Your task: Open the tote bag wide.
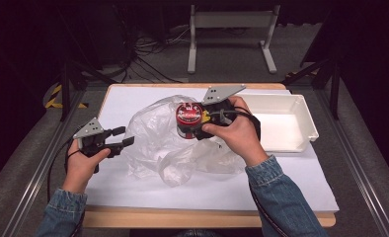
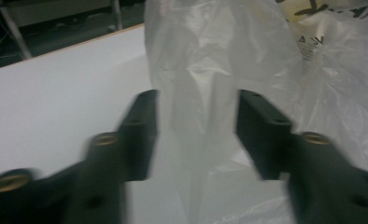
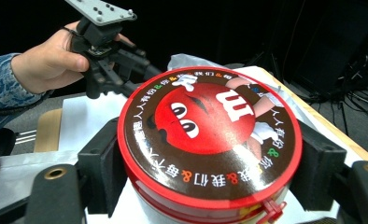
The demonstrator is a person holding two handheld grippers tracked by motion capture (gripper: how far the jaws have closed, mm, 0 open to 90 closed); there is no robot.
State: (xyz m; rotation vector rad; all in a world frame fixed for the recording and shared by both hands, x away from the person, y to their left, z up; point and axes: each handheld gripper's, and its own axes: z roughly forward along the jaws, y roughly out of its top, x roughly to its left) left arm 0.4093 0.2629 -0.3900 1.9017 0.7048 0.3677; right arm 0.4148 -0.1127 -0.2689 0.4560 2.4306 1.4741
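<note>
Right hand-held gripper [image 3: 210, 163] around candy tin [image 3: 209, 135].

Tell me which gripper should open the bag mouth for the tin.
Left. The left gripper is open with its jaws either side of a fold of the plastic bag; the right gripper is shut on the red candy tin.
</note>
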